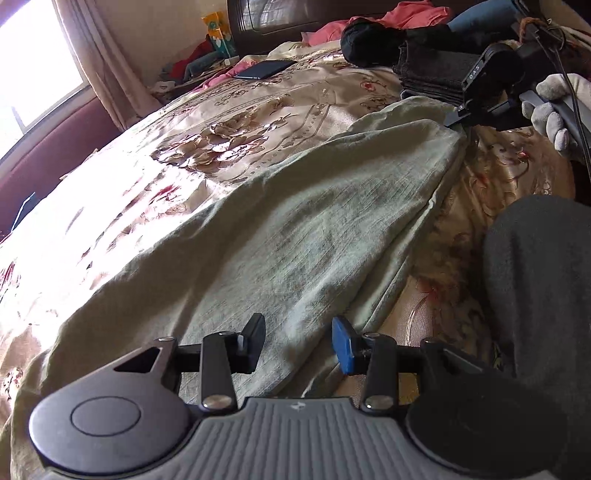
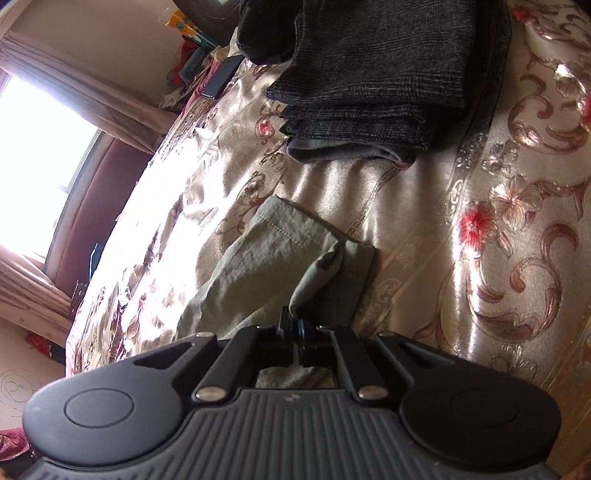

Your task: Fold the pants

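Observation:
Pale green pants (image 1: 288, 236) lie spread across the flowered bedspread (image 1: 229, 110), running from near me to the far right. My left gripper (image 1: 299, 343) is open, its jaws hovering over the near part of the pants, with cloth below the gap. My right gripper (image 2: 295, 328) is shut on the hem end of the pants (image 2: 266, 258), pinching a raised fold of the cloth. The right gripper also shows in the left wrist view (image 1: 458, 118) at the far end of the pants, held by a gloved hand (image 1: 554, 110).
A stack of folded dark grey pants (image 2: 369, 81) lies just beyond the hem, with black clothing (image 1: 369, 40) behind it. A dark phone (image 1: 264, 69) lies on the bed. Pink clothes (image 1: 406, 18) lie by the headboard. A dark-clad knee (image 1: 539, 295) is at the right.

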